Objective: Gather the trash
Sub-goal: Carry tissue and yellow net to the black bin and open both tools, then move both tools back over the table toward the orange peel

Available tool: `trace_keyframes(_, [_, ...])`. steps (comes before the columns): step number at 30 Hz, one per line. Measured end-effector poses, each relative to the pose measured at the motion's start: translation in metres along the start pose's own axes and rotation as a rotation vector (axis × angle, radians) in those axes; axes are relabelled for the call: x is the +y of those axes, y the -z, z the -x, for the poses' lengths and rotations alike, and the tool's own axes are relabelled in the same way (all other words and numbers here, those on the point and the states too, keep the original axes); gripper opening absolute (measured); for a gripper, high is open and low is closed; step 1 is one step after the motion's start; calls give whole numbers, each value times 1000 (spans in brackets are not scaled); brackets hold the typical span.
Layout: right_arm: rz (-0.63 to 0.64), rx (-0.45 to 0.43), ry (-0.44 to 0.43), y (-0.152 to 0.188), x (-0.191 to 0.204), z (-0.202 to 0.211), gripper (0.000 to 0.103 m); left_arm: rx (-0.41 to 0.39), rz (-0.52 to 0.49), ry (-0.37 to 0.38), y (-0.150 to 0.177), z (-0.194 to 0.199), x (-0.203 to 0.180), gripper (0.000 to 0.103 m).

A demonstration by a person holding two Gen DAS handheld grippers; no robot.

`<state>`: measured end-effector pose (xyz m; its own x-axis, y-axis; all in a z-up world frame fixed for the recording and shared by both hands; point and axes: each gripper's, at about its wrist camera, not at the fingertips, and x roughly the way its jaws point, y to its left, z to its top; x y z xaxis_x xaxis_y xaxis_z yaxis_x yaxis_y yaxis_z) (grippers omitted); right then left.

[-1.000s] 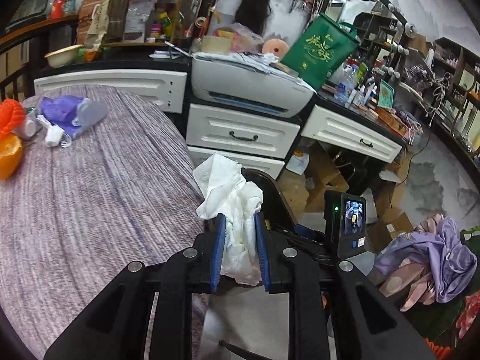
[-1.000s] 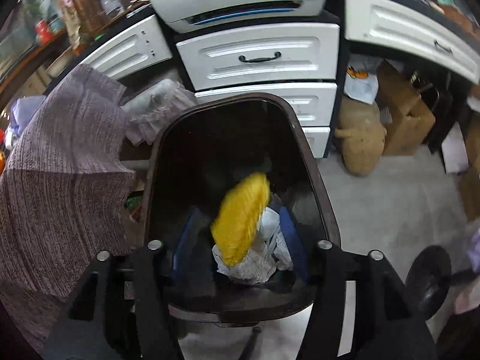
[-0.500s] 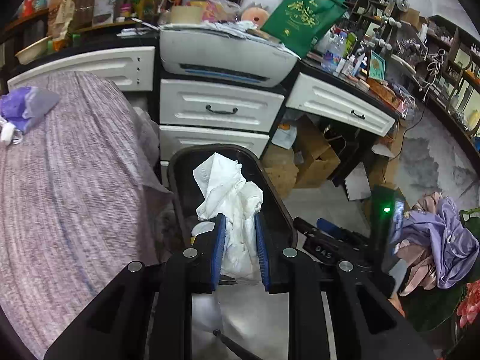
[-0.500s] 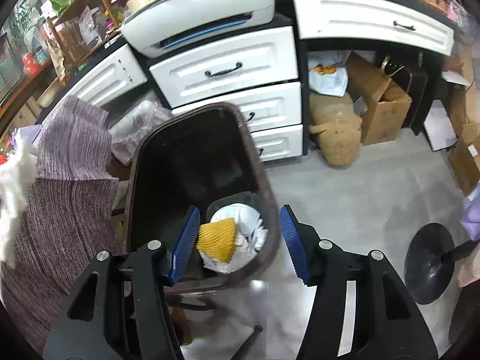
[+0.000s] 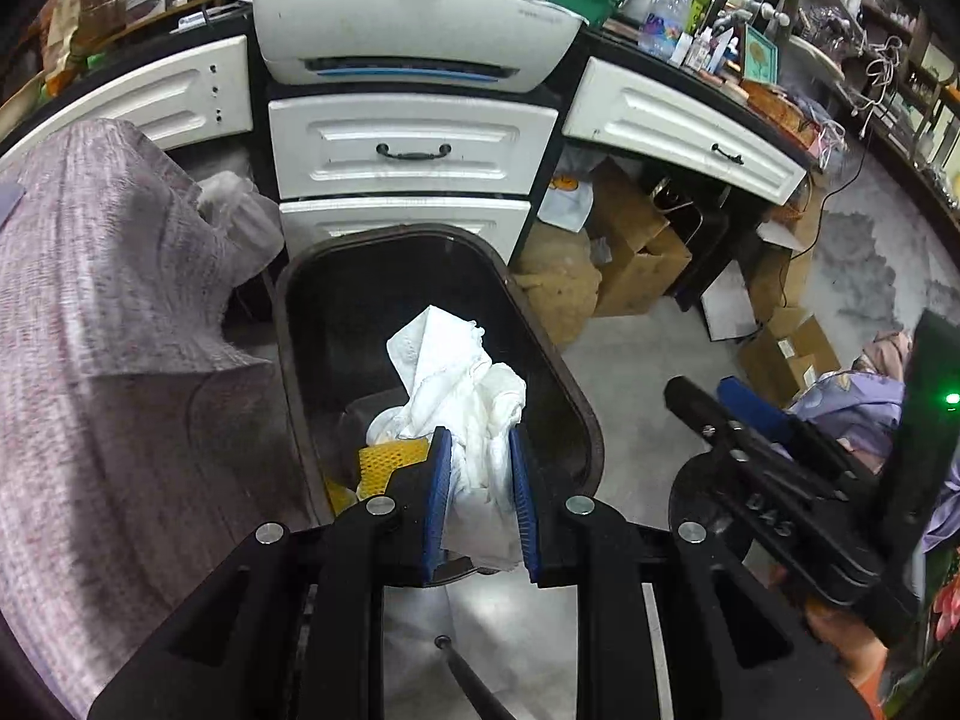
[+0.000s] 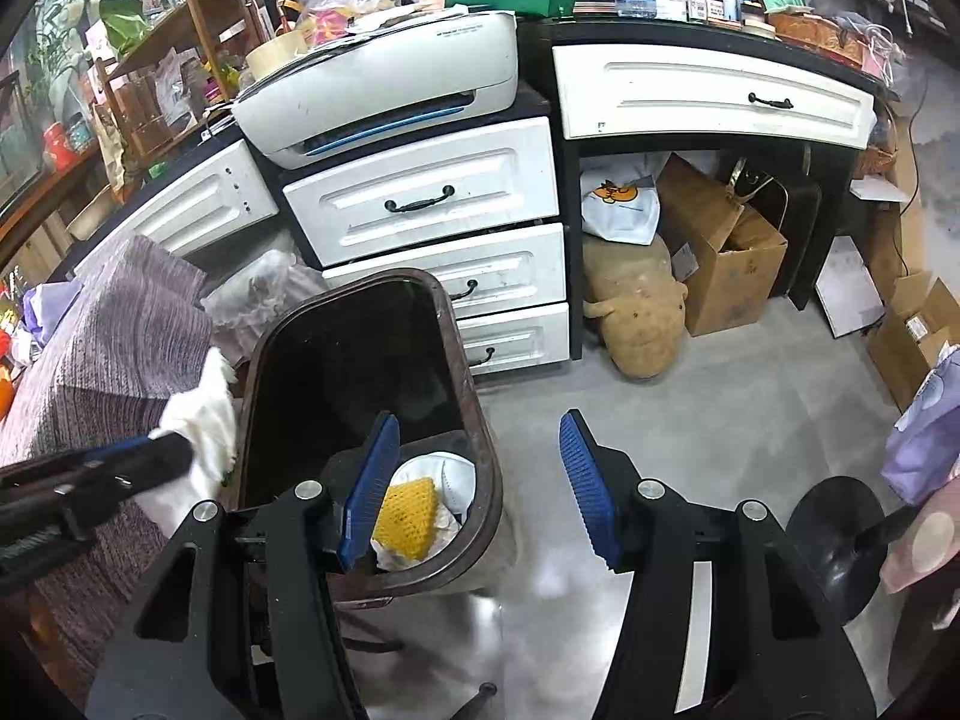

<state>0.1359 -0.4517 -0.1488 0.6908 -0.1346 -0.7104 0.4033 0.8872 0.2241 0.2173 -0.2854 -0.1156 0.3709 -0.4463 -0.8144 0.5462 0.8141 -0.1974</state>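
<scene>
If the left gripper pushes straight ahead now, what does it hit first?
Probably the trash already in the brown bin: the left gripper, shut on white tissue, points into its opening, toward the yellow foam net. Depth is unclear.

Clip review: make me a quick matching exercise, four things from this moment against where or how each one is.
Things:
1. white tissue
2. yellow foam net
3. right gripper
4. printer

States:
A. open, holding nothing
B. lying inside the trash bin
C. on top of the white drawers
D. clamped in the left gripper

Pairs: 1-D, 2-B, 3-A, 4-C
</scene>
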Motion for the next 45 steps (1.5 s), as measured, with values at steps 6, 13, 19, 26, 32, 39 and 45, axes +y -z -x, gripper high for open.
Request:
trace_keyframes(6, [-16, -7, 13, -4, -7, 3, 56, 12, -12, -11, -1, -14, -2, 49])
trace_keyframes(13, [-36, 6, 30, -5, -17, -2, 56, -17, -41, 34, 1, -11, -12, 92])
trace_keyframes(19, [-42, 7, 45, -6, -20, -5, 56, -36, -52, 122, 5, 7, -22, 97])
trace_keyframes(26, [-19, 4, 39, -9, -12, -6, 64, -109, -75, 181, 12, 49, -29, 97])
trace_keyframes(32, [3, -10, -5, -15, 7, -3, 68, -167, -50, 192, 18, 86, -15, 97])
trace_keyframes(39, [79, -21, -111, -24, 55, 6, 76, -261, -30, 86, 30, 132, 17, 97])
trace_keyframes(45, [207, -24, -258, -28, 125, 19, 81, -291, 67, 7, 45, 161, 69, 97])
